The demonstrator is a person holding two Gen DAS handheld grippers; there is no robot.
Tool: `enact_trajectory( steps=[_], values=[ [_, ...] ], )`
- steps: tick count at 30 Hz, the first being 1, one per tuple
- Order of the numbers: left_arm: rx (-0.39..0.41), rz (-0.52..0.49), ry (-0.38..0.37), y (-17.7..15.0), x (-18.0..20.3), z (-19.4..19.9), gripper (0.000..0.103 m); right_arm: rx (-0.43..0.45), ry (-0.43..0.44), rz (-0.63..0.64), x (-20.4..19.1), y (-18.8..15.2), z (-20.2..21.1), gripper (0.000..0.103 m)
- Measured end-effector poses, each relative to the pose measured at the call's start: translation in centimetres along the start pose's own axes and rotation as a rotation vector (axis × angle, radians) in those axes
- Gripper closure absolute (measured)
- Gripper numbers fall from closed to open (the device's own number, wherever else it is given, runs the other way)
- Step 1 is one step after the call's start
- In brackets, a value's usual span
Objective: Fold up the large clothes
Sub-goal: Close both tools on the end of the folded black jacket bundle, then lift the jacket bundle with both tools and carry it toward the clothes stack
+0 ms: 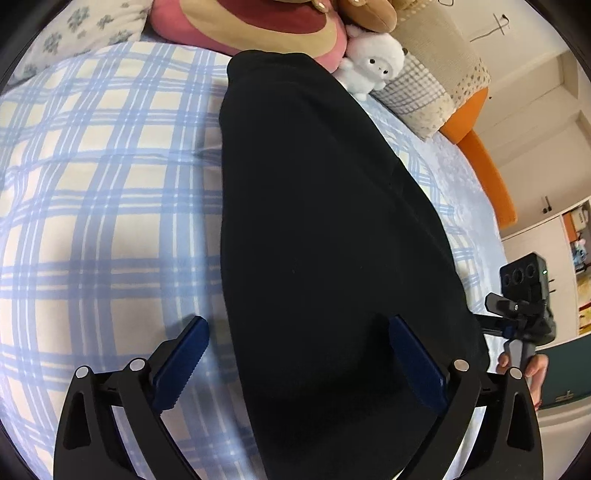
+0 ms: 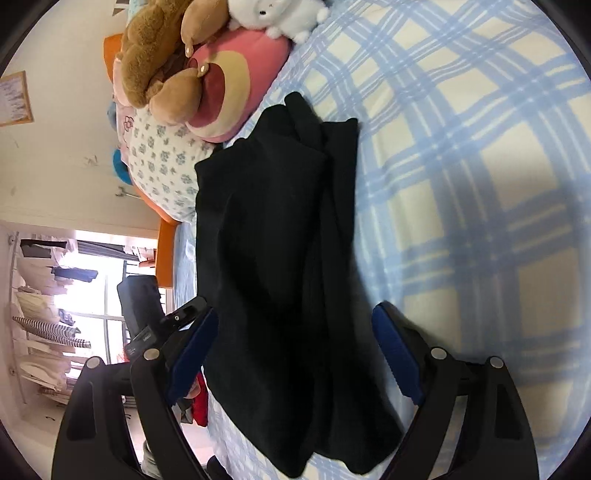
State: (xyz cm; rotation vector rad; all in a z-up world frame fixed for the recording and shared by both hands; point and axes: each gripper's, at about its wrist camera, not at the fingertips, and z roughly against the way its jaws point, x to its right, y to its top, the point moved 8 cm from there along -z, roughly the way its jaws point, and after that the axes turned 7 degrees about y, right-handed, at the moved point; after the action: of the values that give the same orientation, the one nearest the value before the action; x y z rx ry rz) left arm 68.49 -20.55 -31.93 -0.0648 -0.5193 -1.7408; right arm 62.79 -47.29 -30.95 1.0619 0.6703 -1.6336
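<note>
A black garment [image 1: 325,229] lies lengthwise on the blue-checked bedcover [image 1: 110,184], folded into a long strip whose far end reaches the pink plush cushion [image 1: 258,33] and the white plush toy [image 1: 373,62]. The left tongs [image 1: 295,354] stand spread over the garment's near end, pinching nothing. The right tongs [image 2: 295,347] are likewise spread above the same end, their pads clear of the cloth.

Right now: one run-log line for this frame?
stage: approach | black garment: long strip on checked bedspread | left gripper: open over near end | right gripper: open, nothing gripped
</note>
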Motion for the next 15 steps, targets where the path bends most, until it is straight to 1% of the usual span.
enact_trajectory(
  steps=[2, 5, 6, 8, 10, 12, 13, 15],
  values=[
    [0.002, -0.008, 0.004, 0.1, 0.5, -0.2, 0.004, -0.021, -0.05, 0.018, -0.5, 0.0, -1.1, 0.016],
    [0.009, -0.031, 0.024, 0.0, 1.4, -0.7, 0.003, -0.069, -0.085, 0.041, -1.7, -0.5, -3.3, 0.015],
    [0.012, -0.043, 0.031, -0.1, 1.6, -0.8, 0.003, -0.08, -0.119, 0.056, -1.9, -0.7, -3.9, 0.015],
    [0.028, -0.071, 0.058, -0.3, 2.1, -1.0, 0.003, -0.082, -0.199, 0.083, -2.5, -0.8, -5.0, 0.015],
    [0.04, -0.067, 0.065, -0.5, 2.1, -0.9, 0.003, -0.073, -0.233, 0.094, -2.9, -0.9, -5.3, 0.016],
    [0.042, -0.047, 0.048, -0.5, 2.2, -0.7, 0.006, -0.054, -0.265, 0.088, -3.0, -0.9, -5.3, 0.03],
    [0.044, -0.034, 0.049, -0.4, 2.3, -0.5, 0.009, -0.045, -0.277, 0.092, -3.1, -1.0, -5.2, 0.034],
    [0.049, -0.024, 0.088, -0.4, 2.5, -0.2, 0.02, -0.031, -0.302, 0.109, -3.3, -1.3, -5.0, 0.048]
  ],
)
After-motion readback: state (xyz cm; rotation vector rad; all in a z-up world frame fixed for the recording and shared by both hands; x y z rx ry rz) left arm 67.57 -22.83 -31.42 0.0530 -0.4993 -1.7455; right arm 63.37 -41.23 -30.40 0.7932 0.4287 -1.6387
